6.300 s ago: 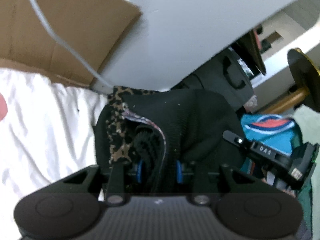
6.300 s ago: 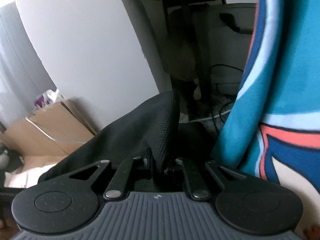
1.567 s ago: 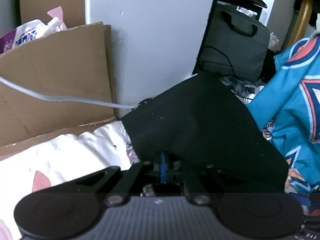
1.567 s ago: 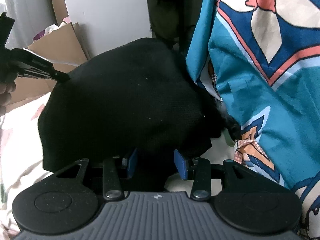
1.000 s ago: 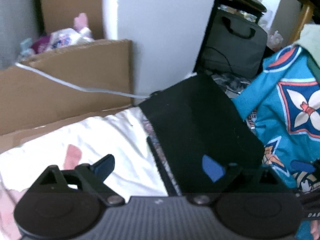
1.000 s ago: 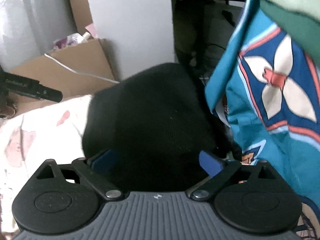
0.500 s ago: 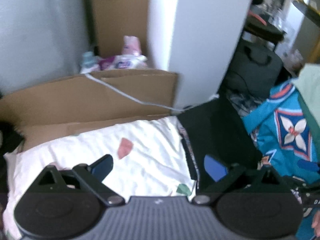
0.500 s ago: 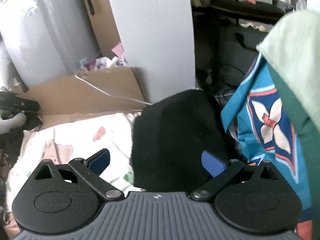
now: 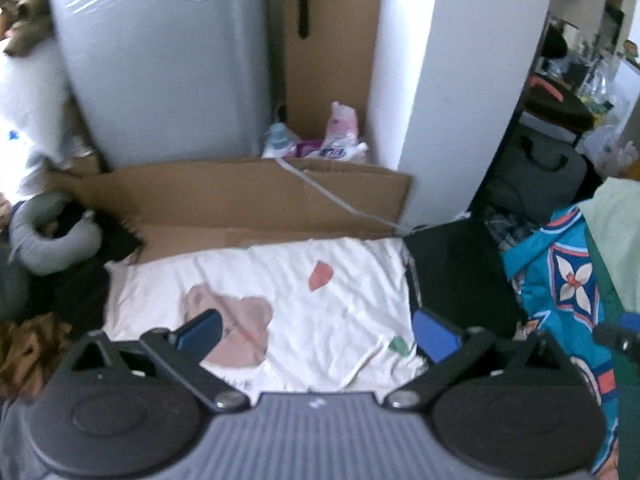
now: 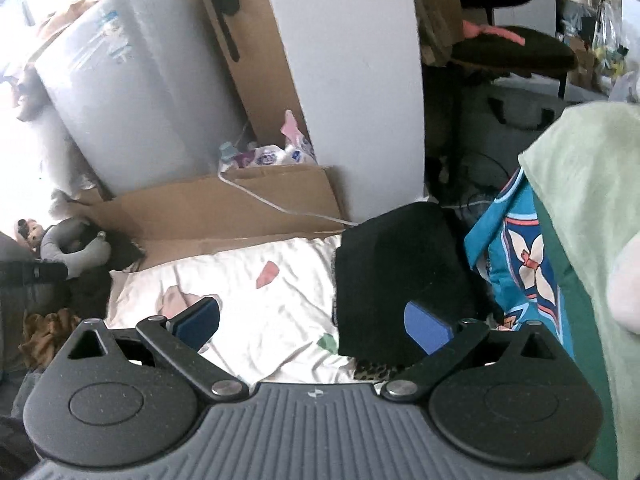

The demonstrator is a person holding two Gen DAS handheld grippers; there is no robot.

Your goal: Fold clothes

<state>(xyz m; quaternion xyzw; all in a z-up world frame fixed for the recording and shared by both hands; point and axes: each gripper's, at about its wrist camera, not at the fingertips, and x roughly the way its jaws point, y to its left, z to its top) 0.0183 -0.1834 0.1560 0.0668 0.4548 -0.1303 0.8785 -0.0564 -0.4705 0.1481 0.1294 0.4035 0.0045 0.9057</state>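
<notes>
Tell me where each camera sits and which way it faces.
Left wrist: on the left tongs, angled down at the white sheet; jaws opening, nothing between; right tongs' tip at right edge.
Right wrist: on the right tongs, angled down at the folded black garment; jaws wide, empty.
Shared: sheet, black garment, cardboard, teal cloth.

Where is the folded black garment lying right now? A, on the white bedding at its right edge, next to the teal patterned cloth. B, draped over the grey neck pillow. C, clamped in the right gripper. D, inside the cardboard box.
A: the folded black garment lies on the white bedding, beside the teal patterned cloth; the right gripper stands open above it with nothing between its jaws.
</notes>
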